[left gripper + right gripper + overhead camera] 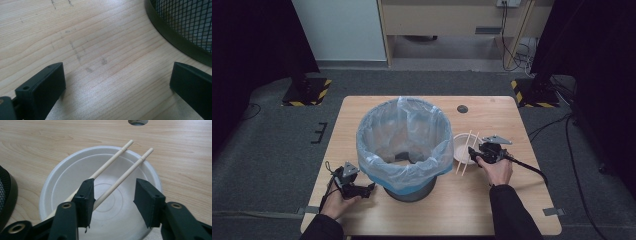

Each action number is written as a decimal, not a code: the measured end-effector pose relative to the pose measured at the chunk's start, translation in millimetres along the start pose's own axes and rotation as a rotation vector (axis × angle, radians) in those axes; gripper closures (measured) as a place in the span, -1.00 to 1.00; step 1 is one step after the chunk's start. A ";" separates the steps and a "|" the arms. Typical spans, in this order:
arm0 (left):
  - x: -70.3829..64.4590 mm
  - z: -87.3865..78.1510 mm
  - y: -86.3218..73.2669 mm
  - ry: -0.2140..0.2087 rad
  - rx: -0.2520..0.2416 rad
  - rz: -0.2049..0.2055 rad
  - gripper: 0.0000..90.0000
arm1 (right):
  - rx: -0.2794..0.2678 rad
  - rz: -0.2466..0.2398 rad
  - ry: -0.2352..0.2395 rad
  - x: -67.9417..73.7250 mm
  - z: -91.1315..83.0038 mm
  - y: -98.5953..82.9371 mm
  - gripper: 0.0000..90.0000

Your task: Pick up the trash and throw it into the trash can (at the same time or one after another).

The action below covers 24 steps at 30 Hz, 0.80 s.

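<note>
In the high view, a black mesh waste bin [412, 187] lined with a pale blue plastic bag [404, 140] stands at the middle of the tabletop [492, 210], toward the near edge. To its right, near the right edge, a white disposable bowl [462, 150] sits with two wooden chopsticks [466, 152] laid across its rim, and the right gripper [473, 152] reaches over the bowl from the person's hand, presumably to lift the chopsticks for the bin. The left gripper [369, 189] rests low near the near-left corner, its tip pointed at the bin's base, likely parked there or ready to steady the bin. In the left gripper view, the two black jaws stand wide apart over bare wood with nothing between them, and the bin's dark bottom band [175, 37] and mesh curve past the upper right, just beside the right-hand jaw. In the right gripper view, the jaws are spread and hang over the bowl [62, 177]: one chopstick [125, 176] runs through the gap between them, while the other chopstick [110, 162] passes behind the left-hand jaw, apparently outside the gap. The jaws are not yet closed on either stick. A cable hole [138, 122] shows at the far edge.
</note>
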<state>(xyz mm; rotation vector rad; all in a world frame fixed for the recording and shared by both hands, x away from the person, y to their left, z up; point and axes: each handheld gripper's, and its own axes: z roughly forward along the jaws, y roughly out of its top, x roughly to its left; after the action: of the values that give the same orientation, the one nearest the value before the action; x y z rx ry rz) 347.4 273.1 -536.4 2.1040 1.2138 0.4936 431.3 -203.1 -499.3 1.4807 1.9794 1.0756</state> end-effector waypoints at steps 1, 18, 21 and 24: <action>0.0 0.0 0.0 0.000 0.000 0.000 -1.00 | 0.002 0.005 0.001 -0.2 0.0 0.2 0.20; 0.0 0.0 0.0 0.000 0.000 0.000 -1.00 | 0.041 0.072 0.000 -2.7 -1.1 1.0 0.55; 0.0 0.0 0.0 0.000 0.000 0.000 -1.00 | 0.044 0.082 0.001 -2.9 -1.6 1.3 0.61; 0.0 0.0 0.0 0.000 0.000 0.000 -1.00 | 0.048 0.092 0.000 -3.7 -1.9 0.8 0.66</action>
<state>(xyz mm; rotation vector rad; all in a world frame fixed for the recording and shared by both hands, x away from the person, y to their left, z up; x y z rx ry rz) 347.4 273.1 -536.3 2.1041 1.2137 0.4937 431.6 -207.1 -497.9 1.6107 1.9674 1.0722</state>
